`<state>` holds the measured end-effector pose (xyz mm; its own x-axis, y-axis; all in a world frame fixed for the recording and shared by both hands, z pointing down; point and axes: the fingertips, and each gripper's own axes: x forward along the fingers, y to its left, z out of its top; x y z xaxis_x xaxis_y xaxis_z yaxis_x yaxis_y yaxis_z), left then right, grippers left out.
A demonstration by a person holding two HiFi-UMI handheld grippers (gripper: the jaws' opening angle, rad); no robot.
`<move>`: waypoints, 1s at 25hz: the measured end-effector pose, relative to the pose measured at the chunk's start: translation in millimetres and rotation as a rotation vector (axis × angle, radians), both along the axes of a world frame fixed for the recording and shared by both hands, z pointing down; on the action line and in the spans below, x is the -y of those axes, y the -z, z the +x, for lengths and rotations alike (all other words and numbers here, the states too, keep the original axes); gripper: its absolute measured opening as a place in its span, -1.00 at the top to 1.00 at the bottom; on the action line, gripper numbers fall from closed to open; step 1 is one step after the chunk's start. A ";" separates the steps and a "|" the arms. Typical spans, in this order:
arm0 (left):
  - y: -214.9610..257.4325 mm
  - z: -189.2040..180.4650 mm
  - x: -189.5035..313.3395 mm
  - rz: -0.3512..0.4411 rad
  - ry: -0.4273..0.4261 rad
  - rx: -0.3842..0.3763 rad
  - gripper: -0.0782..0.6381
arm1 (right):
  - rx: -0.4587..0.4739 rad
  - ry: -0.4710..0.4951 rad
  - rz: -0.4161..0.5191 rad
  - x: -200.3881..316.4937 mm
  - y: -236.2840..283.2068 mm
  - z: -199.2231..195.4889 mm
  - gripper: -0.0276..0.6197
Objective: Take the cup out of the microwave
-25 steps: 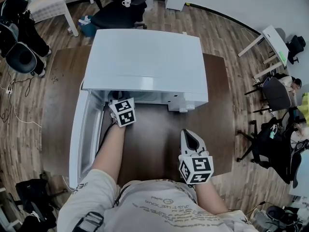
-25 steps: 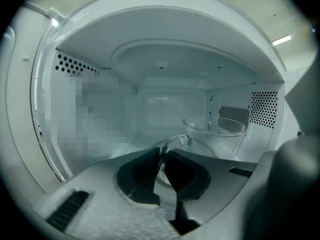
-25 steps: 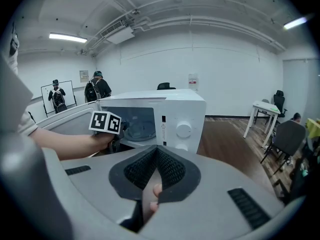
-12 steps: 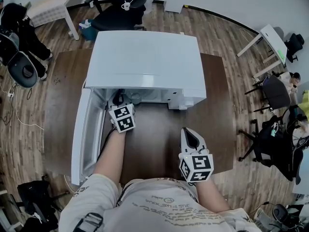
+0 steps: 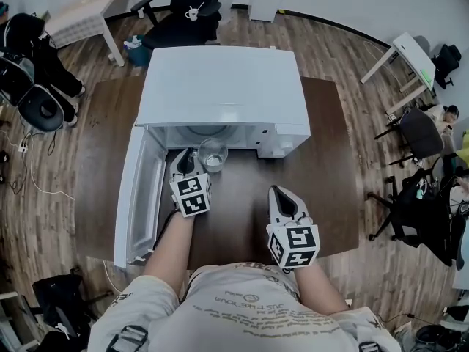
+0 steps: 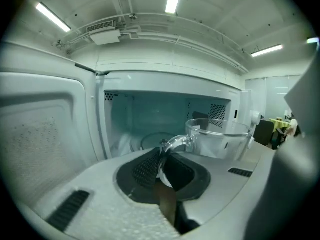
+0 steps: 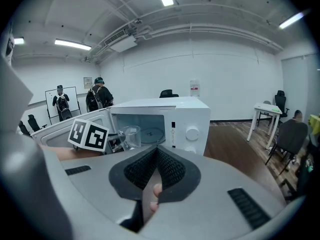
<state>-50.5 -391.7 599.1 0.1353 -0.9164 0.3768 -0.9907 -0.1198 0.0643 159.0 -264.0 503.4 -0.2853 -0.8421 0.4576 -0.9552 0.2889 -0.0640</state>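
A clear glass cup (image 5: 212, 154) with a handle hangs just in front of the open mouth of the white microwave (image 5: 223, 86). My left gripper (image 5: 188, 157) is shut on the handle, with the cup (image 6: 220, 136) to the right of the jaws; its tips (image 6: 161, 151) pinch the glass loop. Behind the cup, the lit microwave cavity (image 6: 155, 119) shows a glass turntable. My right gripper (image 5: 281, 196) hovers over the table to the right, shut and empty (image 7: 156, 151). From it I see the cup (image 7: 131, 136) outside the microwave (image 7: 170, 116).
The microwave door (image 5: 139, 193) swings open to the left, close beside my left arm. The microwave stands on a dark wooden table (image 5: 330, 160). Office chairs (image 5: 183, 13) and white desks (image 5: 407, 57) ring the table, and two people (image 7: 95, 100) stand by the far wall.
My left gripper has drawn back toward me with the cup, which has come out of the cavity into the open. The right gripper has barely moved.
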 end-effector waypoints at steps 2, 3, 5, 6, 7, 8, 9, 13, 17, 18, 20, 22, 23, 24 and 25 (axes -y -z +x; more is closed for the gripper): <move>5.5 3.3 -11.5 -0.001 -0.018 -0.001 0.70 | 0.008 -0.002 0.013 -1.1 2.6 -3.9 0.89; 9.1 5.0 -17.3 -0.001 -0.028 -0.002 0.70 | 0.013 -0.004 0.020 -1.6 4.3 -5.6 0.89; 18.3 7.8 -30.6 -0.003 -0.045 -0.011 0.70 | 0.023 -0.002 0.032 -4.4 7.9 -9.9 0.89; 23.8 8.8 -38.3 -0.004 -0.055 -0.016 0.70 | 0.028 0.000 0.039 -6.7 9.3 -12.5 0.89; 29.9 9.5 -46.2 -0.001 -0.066 -0.019 0.70 | 0.032 0.001 0.048 -9.1 10.8 -15.3 0.89; 36.2 9.8 -54.0 0.003 -0.079 -0.016 0.70 | 0.038 -0.001 0.060 -11.4 12.4 -18.0 0.88; 42.5 9.7 -61.6 0.006 -0.093 -0.010 0.70 | 0.046 -0.005 0.074 -13.6 14.6 -20.5 0.89; 66.5 7.2 -85.8 0.015 -0.134 0.024 0.70 | 0.095 -0.015 0.134 -19.0 26.9 -29.0 0.89; 82.0 5.1 -100.9 0.027 -0.132 0.019 0.70 | 0.083 -0.017 0.159 -23.2 29.1 -32.5 0.89; 84.5 3.9 -103.4 0.025 -0.129 0.014 0.70 | 0.081 -0.014 0.158 -24.7 28.5 -34.0 0.89; 90.5 0.9 -107.9 0.024 -0.123 0.007 0.70 | 0.089 -0.007 0.153 -28.1 28.4 -36.9 0.89; 97.5 -1.6 -112.6 0.029 -0.117 0.005 0.70 | 0.098 -0.005 0.150 -31.2 30.8 -38.4 0.89; 100.6 -2.2 -114.8 0.032 -0.117 0.002 0.70 | 0.101 -0.005 0.150 -32.3 32.4 -38.8 0.89; 103.2 -1.8 -116.6 0.035 -0.120 -0.003 0.70 | 0.104 -0.004 0.152 -33.0 33.8 -39.0 0.89; 105.1 -0.6 -118.0 0.038 -0.127 -0.010 0.70 | 0.107 -0.003 0.154 -33.5 35.1 -39.0 0.89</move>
